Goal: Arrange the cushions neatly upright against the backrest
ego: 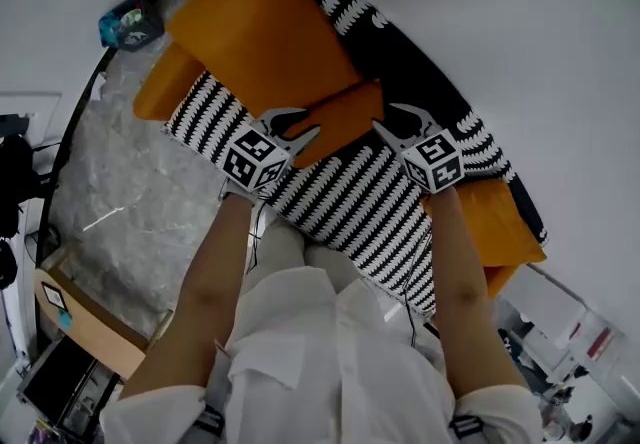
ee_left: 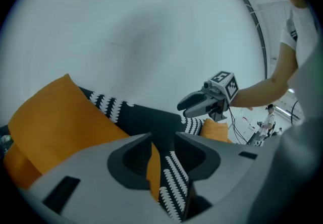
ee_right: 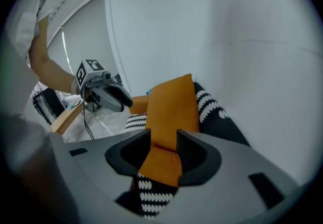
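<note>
A large orange cushion [ego: 265,32] leans against the black backrest [ego: 420,62] of a sofa with a black-and-white patterned seat [ego: 350,202]. Its lower edge [ego: 340,117] lies between my two grippers. My left gripper [ego: 300,125] is open at that edge's left end, and the left gripper view shows orange fabric [ee_left: 151,167] in the gap of its jaws [ee_left: 162,150], apart from the pads. My right gripper [ego: 397,122] is open at the right end; the cushion [ee_right: 174,107] rises just beyond its jaws [ee_right: 164,150]. Another orange cushion [ego: 495,217] lies on the seat's right end.
A third orange cushion [ego: 160,87] pokes out behind the sofa's left end. Grey marbled floor [ego: 130,202] spreads to the left, with a wooden table edge [ego: 90,317] and a teal object [ego: 125,27]. A white wall [ego: 520,22] stands behind the sofa.
</note>
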`<state>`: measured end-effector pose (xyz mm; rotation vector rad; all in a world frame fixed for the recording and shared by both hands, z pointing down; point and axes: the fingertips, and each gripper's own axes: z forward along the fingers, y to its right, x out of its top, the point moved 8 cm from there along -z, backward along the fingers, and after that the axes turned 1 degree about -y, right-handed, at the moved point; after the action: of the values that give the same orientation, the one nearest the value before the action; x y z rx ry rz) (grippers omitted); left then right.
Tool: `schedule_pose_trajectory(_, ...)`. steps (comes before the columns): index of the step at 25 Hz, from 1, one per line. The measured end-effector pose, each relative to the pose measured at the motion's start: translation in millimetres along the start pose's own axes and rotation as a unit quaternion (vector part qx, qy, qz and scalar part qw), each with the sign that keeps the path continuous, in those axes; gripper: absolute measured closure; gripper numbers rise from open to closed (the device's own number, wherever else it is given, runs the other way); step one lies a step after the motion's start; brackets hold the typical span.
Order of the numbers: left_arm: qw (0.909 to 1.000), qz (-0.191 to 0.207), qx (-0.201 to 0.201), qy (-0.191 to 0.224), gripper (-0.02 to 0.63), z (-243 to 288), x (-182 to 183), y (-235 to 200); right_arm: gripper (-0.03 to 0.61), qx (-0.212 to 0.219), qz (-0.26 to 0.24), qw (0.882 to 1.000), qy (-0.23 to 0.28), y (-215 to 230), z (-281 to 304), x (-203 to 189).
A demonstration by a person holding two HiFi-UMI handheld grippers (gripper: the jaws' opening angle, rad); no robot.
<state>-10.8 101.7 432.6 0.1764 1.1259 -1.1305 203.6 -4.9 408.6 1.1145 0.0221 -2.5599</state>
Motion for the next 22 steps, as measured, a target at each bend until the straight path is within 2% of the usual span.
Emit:
schedule_pose_trajectory(4,0.9985,-0.001,-0.006,-0.054,0.434,24,-30,-13,0.377,0.047,-0.082,0.992,-0.088,11,46,-21)
schedule_pose_trajectory(8,0.9947,-0.007,-0.022,-0.100,0.408,47,-62,-24,0.376,0.085,-0.135,0.975,-0.155,21,82,-44)
schedule_pose_trajectory(10,0.9909,-0.003,-0.028,-0.132,0.396,58,-80,-29,0.371,0.109,-0.160,0.963,-0.188,23,100,-55)
schedule_pose_trajectory(17,0.9767,0.004,-0.020,-0.214,0.342,107,-126,-54,0.319,0.176,-0.269,0.904,-0.283,38,162,-96)
schedule_pose_trajectory(22,0.9569,0.040,-0.012,-0.287,0.328,125,-150,-60,0.297,0.200,-0.343,0.850,-0.345,40,190,-129)
